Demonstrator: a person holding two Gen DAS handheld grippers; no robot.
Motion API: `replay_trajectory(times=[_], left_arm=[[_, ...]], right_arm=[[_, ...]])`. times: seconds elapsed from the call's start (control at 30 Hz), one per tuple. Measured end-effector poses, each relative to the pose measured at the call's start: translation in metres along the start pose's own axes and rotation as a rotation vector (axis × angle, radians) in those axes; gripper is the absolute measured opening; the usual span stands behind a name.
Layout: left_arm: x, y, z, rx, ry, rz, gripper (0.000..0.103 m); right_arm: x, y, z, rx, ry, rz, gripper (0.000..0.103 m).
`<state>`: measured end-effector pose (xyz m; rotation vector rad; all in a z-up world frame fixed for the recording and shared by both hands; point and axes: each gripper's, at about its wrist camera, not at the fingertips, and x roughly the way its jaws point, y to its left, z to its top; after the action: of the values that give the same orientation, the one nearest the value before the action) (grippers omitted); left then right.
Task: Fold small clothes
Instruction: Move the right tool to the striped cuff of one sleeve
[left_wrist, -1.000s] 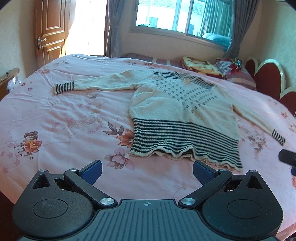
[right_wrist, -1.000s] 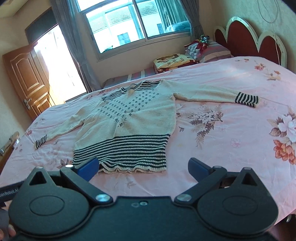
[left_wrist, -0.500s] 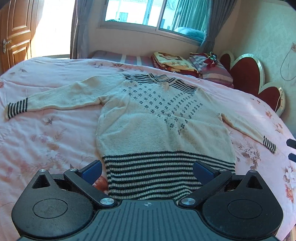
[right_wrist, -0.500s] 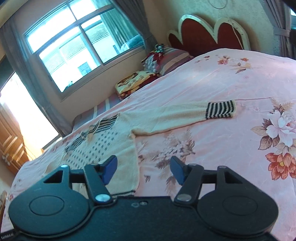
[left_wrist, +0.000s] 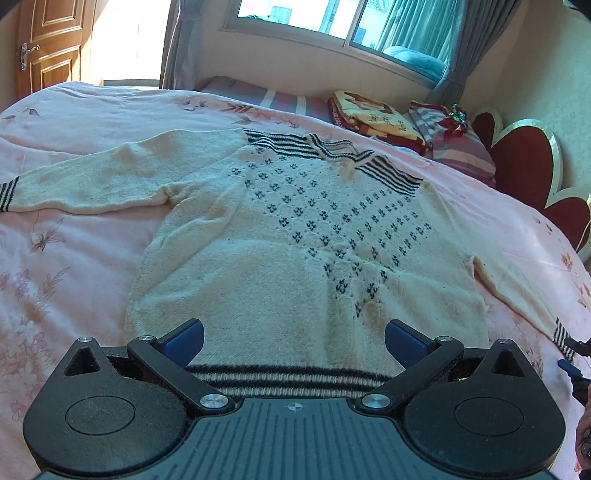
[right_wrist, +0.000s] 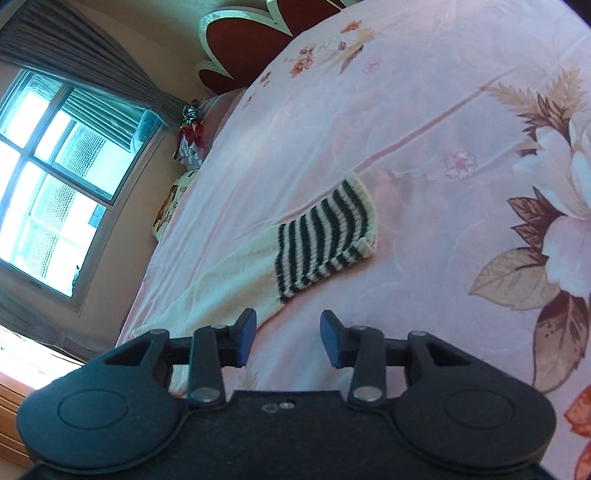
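A cream knit sweater (left_wrist: 280, 266) with black stripes and dotted pattern lies flat, sleeves spread, on the pink floral bed (left_wrist: 74, 258). My left gripper (left_wrist: 293, 341) is open wide and empty, low over the sweater's lower body just above the striped hem (left_wrist: 288, 376). My right gripper (right_wrist: 288, 332) is partly open and empty, close above the sheet just short of the right sleeve's striped cuff (right_wrist: 325, 236). The right gripper's tip also shows at the right edge of the left wrist view (left_wrist: 570, 354) beside that cuff.
Folded blankets and pillows (left_wrist: 413, 125) sit at the bed's far side under the window (left_wrist: 332, 18). A red scalloped headboard (left_wrist: 524, 166) stands at the right. A wooden door (left_wrist: 48, 40) is at the far left.
My left gripper has moved forward over the sweater's hem onto its body. My right gripper has swung right and down toward the right sleeve cuff and its jaws have narrowed.
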<state>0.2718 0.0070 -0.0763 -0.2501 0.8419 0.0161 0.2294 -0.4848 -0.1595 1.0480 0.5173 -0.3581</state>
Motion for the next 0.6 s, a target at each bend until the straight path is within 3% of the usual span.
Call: replay_trajectory(times=[0.17,0.23,0.3,0.37,0.5,0.6], left_arm=[[0.021,-0.014,0.014,-0.027,0.000,0.024,0.103],[0.028,-0.017,0.018,-0.018,-0.006,0.033,0.103],[0.034,-0.018,0.024,0.004,-0.008,0.052,0.103],[0.039,-0.015,0.030,0.026,-0.018,0.069,0.103],[0.051,0.001,0.044,0.075,-0.049,0.125,0.103],[0.063,0.020,0.052,0.065,-0.056,0.127,0.103]], right_arm=[[0.017,-0.007,0.005,0.078,-0.021,0.039,0.029],[0.021,-0.006,0.005,0.072,-0.034,0.023,0.022],[0.024,-0.008,0.007,0.089,-0.051,0.005,0.006],[0.026,-0.009,0.008,0.098,-0.068,0.011,0.004],[0.031,0.017,0.007,-0.066,-0.094,-0.042,0.006],[0.030,0.032,0.005,-0.140,-0.115,-0.054,0.005]])
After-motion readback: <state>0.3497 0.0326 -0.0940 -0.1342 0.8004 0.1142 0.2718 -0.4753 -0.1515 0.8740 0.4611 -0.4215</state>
